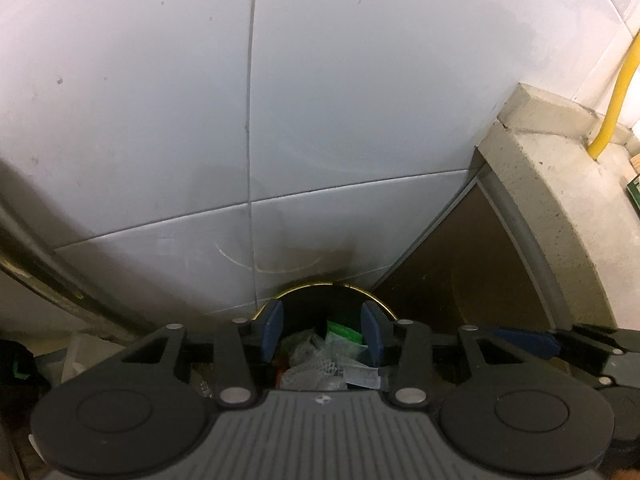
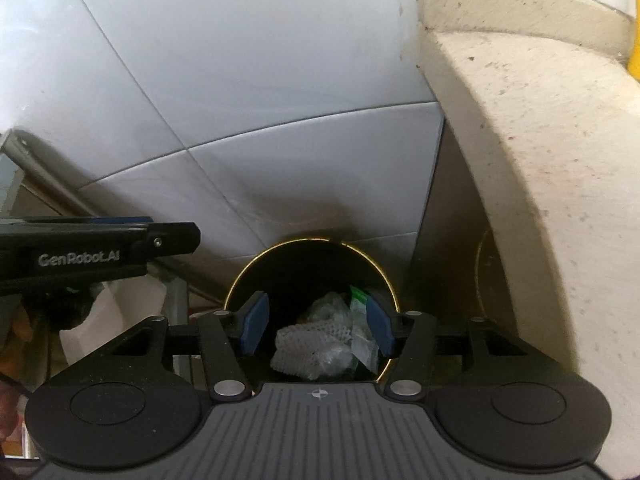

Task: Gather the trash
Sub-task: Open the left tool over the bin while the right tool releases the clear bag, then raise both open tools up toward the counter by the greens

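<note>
Trash point(image 2: 320, 340): netting and wrappers are seen inside the black bin point(image 2: 240, 280) on the tiled floor.
Left gripper point(image 1: 322, 330): jaws apart, nothing held.
Right gripper point(image 2: 316, 326): jaws apart, nothing held.
Progress: judged largely done; nothing further is visible to collect.

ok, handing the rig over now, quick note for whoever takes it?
Left gripper: jaws open, nothing between them, over the bin.
Right gripper: jaws open, empty, also pointing down into the bin.
Bin: black with a gold rim, on the floor by the tiled wall and a stone ledge.
Done: trash in the bin, a white foam net, a green wrapper and clear plastic.
Left: no loose trash shows in either view; look around before calling it finished.
</note>
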The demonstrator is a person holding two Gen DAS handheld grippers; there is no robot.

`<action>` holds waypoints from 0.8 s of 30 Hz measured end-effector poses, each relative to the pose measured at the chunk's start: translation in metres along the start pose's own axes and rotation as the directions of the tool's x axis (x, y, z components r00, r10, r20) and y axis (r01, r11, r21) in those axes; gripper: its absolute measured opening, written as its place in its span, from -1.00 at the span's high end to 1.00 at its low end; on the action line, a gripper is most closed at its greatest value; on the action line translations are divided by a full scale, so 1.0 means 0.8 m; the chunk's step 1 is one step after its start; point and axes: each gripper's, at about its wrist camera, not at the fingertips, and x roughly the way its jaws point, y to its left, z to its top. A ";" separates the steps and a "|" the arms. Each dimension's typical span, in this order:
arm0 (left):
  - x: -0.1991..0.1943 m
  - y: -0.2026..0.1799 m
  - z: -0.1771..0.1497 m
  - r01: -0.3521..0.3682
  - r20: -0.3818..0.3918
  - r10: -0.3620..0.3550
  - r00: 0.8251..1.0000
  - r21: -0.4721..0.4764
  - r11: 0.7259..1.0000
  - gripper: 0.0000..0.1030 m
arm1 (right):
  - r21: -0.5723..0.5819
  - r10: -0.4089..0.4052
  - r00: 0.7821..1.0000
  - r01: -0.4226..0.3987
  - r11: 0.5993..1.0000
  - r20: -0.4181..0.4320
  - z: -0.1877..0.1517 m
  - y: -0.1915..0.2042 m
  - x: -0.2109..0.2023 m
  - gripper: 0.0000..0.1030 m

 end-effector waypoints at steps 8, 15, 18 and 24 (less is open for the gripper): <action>-0.006 -0.007 -0.002 0.003 0.025 -0.003 1.000 0.032 0.999 0.28 | 0.007 -0.015 0.999 0.015 1.000 0.030 -0.016 0.007 -0.030 -0.37; -0.016 -0.017 -0.003 0.027 0.066 -0.032 0.997 0.068 0.997 0.27 | 0.042 -0.045 0.993 0.040 0.998 0.110 -0.022 0.005 -0.074 -0.46; -0.021 -0.020 -0.004 0.049 0.079 -0.055 0.995 0.074 0.996 0.26 | 0.060 -0.062 0.988 0.054 0.997 0.145 -0.025 0.002 -0.100 -0.46; -0.034 -0.029 -0.010 0.067 0.112 -0.079 0.991 0.111 0.992 0.26 | 0.112 -0.102 0.965 0.077 0.991 0.242 -0.049 -0.022 -0.165 -0.50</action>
